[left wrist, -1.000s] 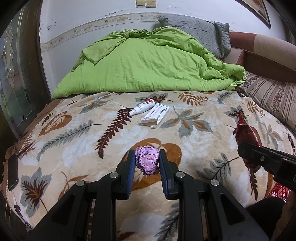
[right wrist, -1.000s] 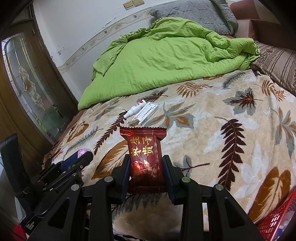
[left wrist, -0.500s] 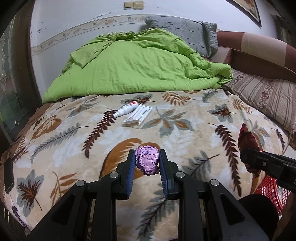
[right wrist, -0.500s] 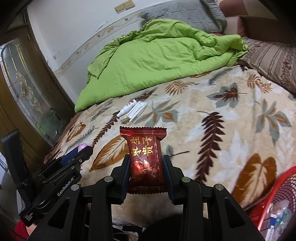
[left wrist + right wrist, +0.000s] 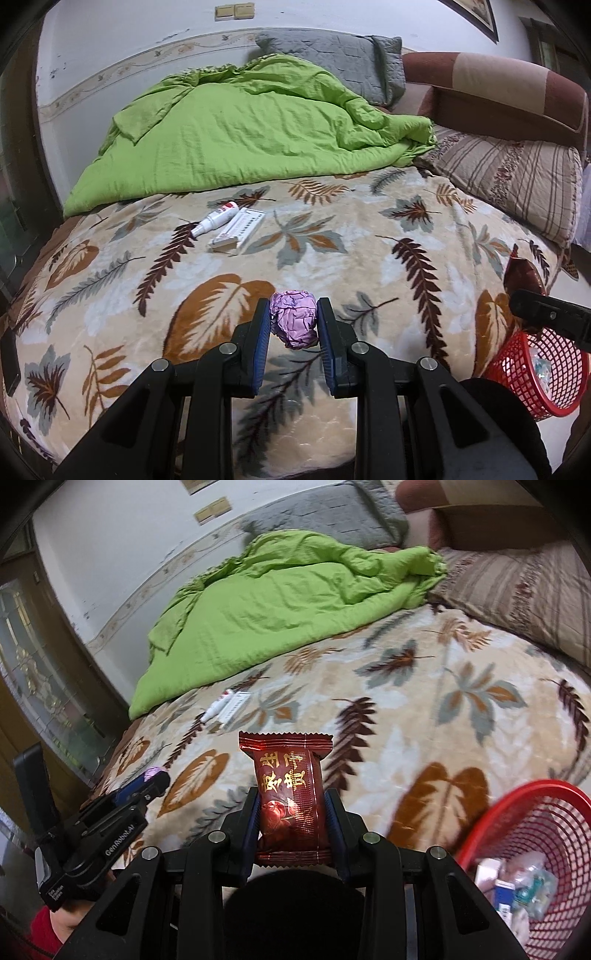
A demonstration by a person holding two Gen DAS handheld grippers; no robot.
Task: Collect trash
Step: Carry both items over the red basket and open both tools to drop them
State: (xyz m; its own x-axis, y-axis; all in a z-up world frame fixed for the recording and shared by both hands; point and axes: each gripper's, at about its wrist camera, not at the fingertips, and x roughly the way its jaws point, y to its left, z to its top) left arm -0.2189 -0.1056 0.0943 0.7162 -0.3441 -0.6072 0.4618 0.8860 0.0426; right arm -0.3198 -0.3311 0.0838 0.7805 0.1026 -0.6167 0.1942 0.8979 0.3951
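My left gripper [image 5: 293,325] is shut on a crumpled purple wrapper ball [image 5: 294,322] and holds it above the near edge of the leaf-patterned bed. My right gripper [image 5: 291,812] is shut on a dark red snack packet [image 5: 290,794] with gold letters, held upright above the bed's edge. A red mesh trash basket [image 5: 532,816] with several bits of litter stands on the floor at the lower right; it also shows in the left wrist view [image 5: 532,354]. The left gripper shows at the left of the right wrist view [image 5: 155,777].
A white tube [image 5: 216,218] and a white box [image 5: 238,232] lie on the leaf blanket [image 5: 369,251] mid-bed. A green quilt [image 5: 243,133], a grey pillow [image 5: 332,55] and striped pillows [image 5: 513,177] lie behind. A glass-panelled door [image 5: 40,694] stands to the left.
Both grippers have pulled back from the bed and swung right with their trash. The red basket has come into view at the lower right.
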